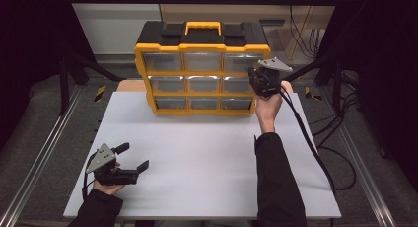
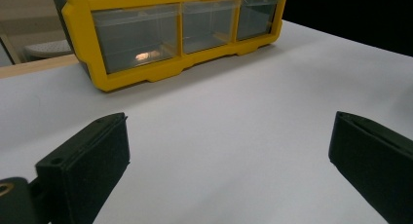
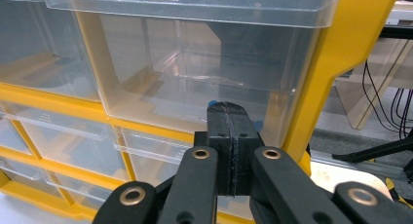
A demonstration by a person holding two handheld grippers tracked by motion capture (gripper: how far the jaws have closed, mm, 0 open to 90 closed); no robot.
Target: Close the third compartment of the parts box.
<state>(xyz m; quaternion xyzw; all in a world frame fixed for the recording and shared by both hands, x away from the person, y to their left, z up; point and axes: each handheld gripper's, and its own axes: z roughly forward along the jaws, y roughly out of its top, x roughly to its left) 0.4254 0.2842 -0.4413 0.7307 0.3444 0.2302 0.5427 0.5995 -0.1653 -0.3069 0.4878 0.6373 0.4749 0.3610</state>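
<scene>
While right hand-held gripper sits squeezed shut, holding nothing, tip close to clear drawer at top right of yellow drawer box. Box stands at far side of white surface. Left hand-held gripper wide open, near front corner. To do well: open jaws, catch drawer lip, pull straight out.
</scene>
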